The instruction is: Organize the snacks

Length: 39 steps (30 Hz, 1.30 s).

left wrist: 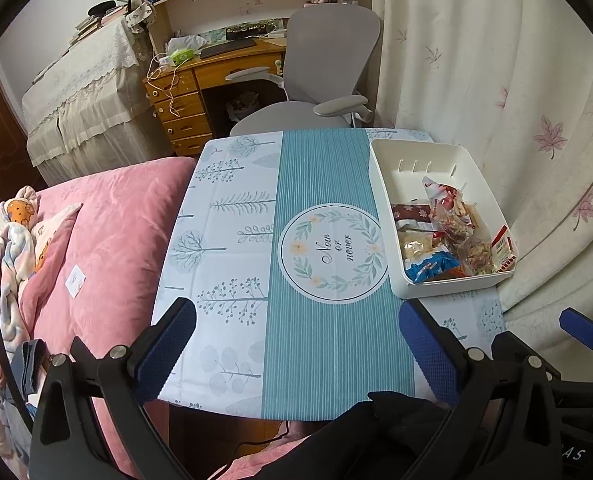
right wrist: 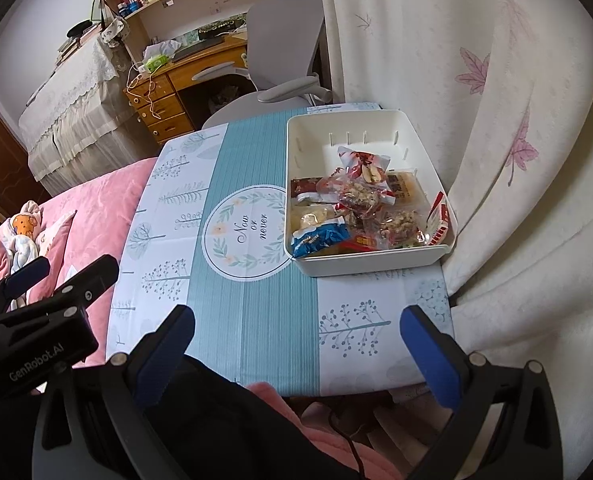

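Note:
A white plastic bin (left wrist: 416,152) (right wrist: 376,266) stands at the right side of the small table and holds several wrapped snacks (left wrist: 448,232) (right wrist: 360,208), among them a blue packet (right wrist: 320,238) at its near left corner. My left gripper (left wrist: 296,344) hangs open over the table's near edge, nothing between its blue pads (left wrist: 164,352). My right gripper (right wrist: 296,348) is open too, empty, near the front edge, short of the bin. The left gripper (right wrist: 48,276) also shows at the left of the right wrist view.
The table wears a blue and white cloth (left wrist: 320,184) with a round "Now or never" print. A pink bed (left wrist: 108,232) lies to the left, a curtain (right wrist: 496,120) to the right, a grey office chair (left wrist: 328,60) and wooden desk (left wrist: 184,92) behind.

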Each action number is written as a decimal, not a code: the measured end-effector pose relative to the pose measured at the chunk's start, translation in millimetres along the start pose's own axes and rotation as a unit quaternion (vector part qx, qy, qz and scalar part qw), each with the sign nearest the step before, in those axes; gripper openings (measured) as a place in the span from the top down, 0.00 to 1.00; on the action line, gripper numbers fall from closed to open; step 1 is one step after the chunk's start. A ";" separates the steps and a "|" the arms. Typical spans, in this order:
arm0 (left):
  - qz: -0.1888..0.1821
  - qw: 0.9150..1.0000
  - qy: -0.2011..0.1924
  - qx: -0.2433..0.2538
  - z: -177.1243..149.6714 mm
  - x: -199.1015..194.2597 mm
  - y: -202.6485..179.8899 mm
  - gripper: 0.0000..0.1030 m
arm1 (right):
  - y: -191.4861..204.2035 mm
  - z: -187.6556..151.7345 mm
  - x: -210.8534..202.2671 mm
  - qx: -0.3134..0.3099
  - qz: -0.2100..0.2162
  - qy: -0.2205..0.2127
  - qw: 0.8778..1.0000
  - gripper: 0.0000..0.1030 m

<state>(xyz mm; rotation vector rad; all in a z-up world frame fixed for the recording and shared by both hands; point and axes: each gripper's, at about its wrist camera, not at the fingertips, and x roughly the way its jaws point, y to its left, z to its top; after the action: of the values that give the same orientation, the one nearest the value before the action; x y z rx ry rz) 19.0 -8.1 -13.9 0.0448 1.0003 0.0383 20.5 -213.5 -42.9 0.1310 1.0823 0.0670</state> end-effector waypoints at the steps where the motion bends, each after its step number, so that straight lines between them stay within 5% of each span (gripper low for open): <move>1: 0.001 1.000 0.000 -0.001 -0.3 0.0 -1.3 0.02 | -1.6 0.4 0.6 -0.001 0.000 0.001 1.000 0.00; 39: 0.007 1.000 0.028 -0.002 -8.2 6.5 -3.8 0.02 | -12.0 -2.0 10.9 -0.009 -0.002 0.028 1.000 0.00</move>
<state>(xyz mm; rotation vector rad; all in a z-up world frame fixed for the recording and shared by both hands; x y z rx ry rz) 15.7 -11.4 -24.0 0.0481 1.0556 0.0549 23.6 -223.9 -55.0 0.1116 1.1367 0.0765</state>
